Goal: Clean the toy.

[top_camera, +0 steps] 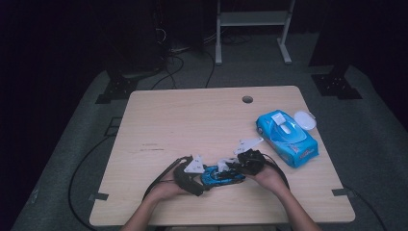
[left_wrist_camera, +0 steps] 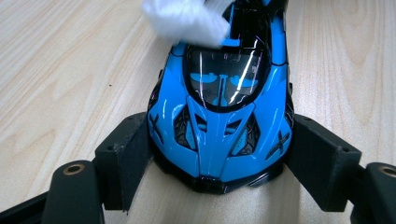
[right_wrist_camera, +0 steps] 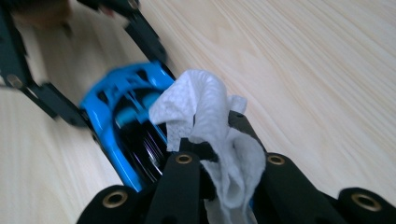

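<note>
Blue toy car (left_wrist_camera: 219, 116): glossy, black trim, dark windscreen, upright on its wheels at the table's near edge, roughly centre, lying left-right. White wet wipe (right_wrist_camera: 210, 135): crumpled, bunched up, resting on the car's roof toward its right end.

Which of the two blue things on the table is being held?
The blue toy car, clamped in the left gripper. The blue wipes pack lies untouched at the right.

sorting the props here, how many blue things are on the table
2: a blue toy car near the front edge, clamped by the left gripper, and a blue wipes pack at the right.
</note>
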Action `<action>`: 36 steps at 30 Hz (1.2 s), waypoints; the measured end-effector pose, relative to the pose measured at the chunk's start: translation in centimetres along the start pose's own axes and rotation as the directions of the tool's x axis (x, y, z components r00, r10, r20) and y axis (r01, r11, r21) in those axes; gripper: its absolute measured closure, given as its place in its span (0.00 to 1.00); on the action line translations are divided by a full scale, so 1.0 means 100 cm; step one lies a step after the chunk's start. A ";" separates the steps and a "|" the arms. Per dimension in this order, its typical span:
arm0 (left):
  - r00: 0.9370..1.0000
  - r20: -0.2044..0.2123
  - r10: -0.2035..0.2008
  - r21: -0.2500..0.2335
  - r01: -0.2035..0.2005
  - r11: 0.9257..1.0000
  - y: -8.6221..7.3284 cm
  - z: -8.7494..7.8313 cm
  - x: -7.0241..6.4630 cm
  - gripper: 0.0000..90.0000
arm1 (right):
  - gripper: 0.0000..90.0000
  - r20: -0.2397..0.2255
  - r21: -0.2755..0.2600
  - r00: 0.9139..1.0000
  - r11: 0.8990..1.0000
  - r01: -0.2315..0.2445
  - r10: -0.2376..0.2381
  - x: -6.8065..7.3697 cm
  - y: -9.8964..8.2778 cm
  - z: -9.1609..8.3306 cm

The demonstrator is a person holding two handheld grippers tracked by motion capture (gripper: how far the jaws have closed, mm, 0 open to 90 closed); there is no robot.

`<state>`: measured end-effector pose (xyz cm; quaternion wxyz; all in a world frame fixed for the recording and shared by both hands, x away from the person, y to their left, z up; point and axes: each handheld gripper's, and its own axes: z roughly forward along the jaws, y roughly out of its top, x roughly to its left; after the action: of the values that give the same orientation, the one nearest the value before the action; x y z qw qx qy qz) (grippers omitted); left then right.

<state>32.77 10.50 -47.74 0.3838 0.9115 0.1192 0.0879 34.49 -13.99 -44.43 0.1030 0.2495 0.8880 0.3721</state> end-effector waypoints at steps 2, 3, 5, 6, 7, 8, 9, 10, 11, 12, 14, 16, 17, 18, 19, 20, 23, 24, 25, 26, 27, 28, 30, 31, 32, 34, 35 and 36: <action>1.000 0.001 0.000 -0.003 0.000 1.000 0.000 0.000 0.000 0.28 | 0.92 0.023 0.016 1.000 1.000 0.001 -0.001 -0.003 -0.004 -0.005; 1.000 0.001 0.001 -0.005 -0.001 1.000 0.000 0.000 0.000 0.28 | 0.92 0.033 0.019 0.999 1.000 -0.003 0.003 -0.006 -0.006 -0.006; 1.000 0.000 -0.002 -0.007 0.002 1.000 0.000 0.001 0.000 0.28 | 0.92 0.047 0.023 0.999 1.000 -0.006 0.005 -0.005 -0.005 -0.006; 1.000 0.000 -0.002 -0.006 0.002 1.000 0.000 0.001 0.000 0.28 | 0.92 0.048 0.022 0.999 1.000 0.000 -0.001 -0.003 -0.003 -0.004; 1.000 -0.001 -0.002 -0.004 0.002 1.000 0.000 0.000 0.000 0.28 | 0.92 0.031 0.016 1.000 1.000 0.000 0.000 -0.001 -0.001 -0.002; 1.000 0.000 -0.004 -0.004 0.004 1.000 0.000 0.000 0.000 0.28 | 0.92 0.022 0.006 1.000 1.000 -0.002 0.002 0.001 0.001 0.002; 1.000 0.000 -0.005 -0.003 0.005 1.000 0.000 0.000 0.000 0.28 | 0.92 0.016 -0.003 1.000 1.000 0.000 0.000 0.003 0.004 0.005; 1.000 -0.001 -0.006 -0.003 0.006 1.000 0.000 0.000 0.000 0.28 | 0.92 0.008 -0.010 1.000 1.000 -0.001 0.001 0.005 0.006 0.007; 1.000 -0.001 -0.008 -0.004 0.008 1.000 0.000 0.000 0.000 0.28 | 0.92 0.003 -0.011 1.000 1.000 0.005 -0.005 0.006 0.007 0.009; 1.000 -0.001 -0.005 -0.004 0.005 1.000 0.000 0.000 0.000 0.28 | 0.92 0.001 -0.009 1.000 1.000 0.010 -0.010 0.005 0.007 0.009; 1.000 -0.002 -0.003 -0.007 0.003 1.000 0.000 0.001 0.000 0.28 | 0.92 0.005 0.000 1.000 1.000 0.008 -0.008 0.002 0.006 0.008; 1.000 0.000 -0.004 -0.008 0.004 1.000 0.000 0.001 0.000 0.28 | 0.92 0.012 0.010 1.000 1.000 0.007 -0.007 0.001 0.007 0.009; 1.000 0.000 -0.006 -0.008 0.006 1.000 0.000 0.001 0.000 0.28 | 0.92 0.005 0.006 1.000 1.000 0.008 -0.008 0.001 0.008 0.011; 1.000 0.002 -0.008 -0.009 0.008 1.000 0.000 0.001 0.000 0.28 | 0.92 0.005 0.011 1.000 1.000 0.012 -0.012 0.003 0.011 0.013; 1.000 0.002 -0.008 -0.009 0.008 1.000 0.000 0.001 0.000 0.28 | 0.92 -0.002 0.010 1.000 1.000 0.016 -0.016 0.005 0.014 0.016; 1.000 0.002 -0.008 -0.009 0.008 1.000 0.000 0.001 0.000 0.28 | 0.92 -0.019 0.009 1.000 1.000 0.017 -0.017 0.007 0.017 0.020; 1.000 0.003 -0.007 -0.006 0.007 1.000 0.000 0.000 0.000 0.28 | 0.92 -0.027 0.019 0.998 0.998 0.064 -0.063 0.018 0.026 0.029; 1.000 0.002 -0.006 -0.006 0.006 1.000 0.000 0.000 0.000 0.28 | 0.92 -0.023 0.024 0.996 0.996 0.085 -0.084 0.019 0.027 0.030; 1.000 0.000 -0.004 -0.007 0.004 1.000 0.000 0.000 0.000 0.28 | 0.92 -0.024 0.024 0.996 0.996 0.090 -0.090 0.019 0.026 0.030; 1.000 0.000 -0.003 -0.007 0.003 1.000 0.000 0.001 0.000 0.28 | 0.92 -0.028 0.024 0.997 0.997 0.079 -0.078 0.017 0.025 0.029; 1.000 0.000 -0.004 -0.008 0.004 1.000 0.000 0.001 0.000 0.28 | 0.92 -0.021 0.023 0.998 0.997 0.067 -0.066 0.014 0.024 0.027; 1.000 0.001 -0.003 -0.009 0.003 1.000 0.000 0.001 0.000 0.28 | 0.92 -0.017 0.028 0.998 0.998 0.054 -0.054 0.012 0.024 0.026; 1.000 0.002 -0.003 -0.009 0.003 1.000 0.000 0.001 0.000 0.28 | 0.92 -0.021 0.023 0.999 0.999 0.035 -0.035 0.011 0.022 0.025; 1.000 0.002 -0.002 -0.008 0.002 1.000 0.000 0.001 0.000 0.28 | 0.92 -0.024 0.018 0.999 0.999 0.036 -0.035 0.013 0.023 0.026; 1.000 0.002 -0.003 -0.008 0.003 1.000 0.000 0.001 0.000 0.28 | 0.92 -0.041 0.013 0.998 0.999 0.044 -0.043 0.016 0.024 0.028; 1.000 0.002 -0.007 -0.007 0.007 1.000 0.000 0.000 0.000 0.28 | 0.92 -0.048 0.013 0.997 0.998 0.061 -0.060 0.021 0.027 0.031; 1.000 0.002 -0.010 -0.006 0.010 1.000 0.000 0.000 0.000 0.28 | 0.92 -0.049 0.018 0.996 0.997 0.078 -0.077 0.023 0.028 0.033; 1.000 0.002 -0.009 -0.006 0.009 1.000 0.000 0.000 0.000 0.28 | 0.92 -0.047 0.023 0.996 0.996 0.083 -0.082 0.024 0.029 0.033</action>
<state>32.77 10.52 -47.79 0.3870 0.9098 0.1226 0.0859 34.72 -8.96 -44.68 0.0947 0.2053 0.9043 0.3621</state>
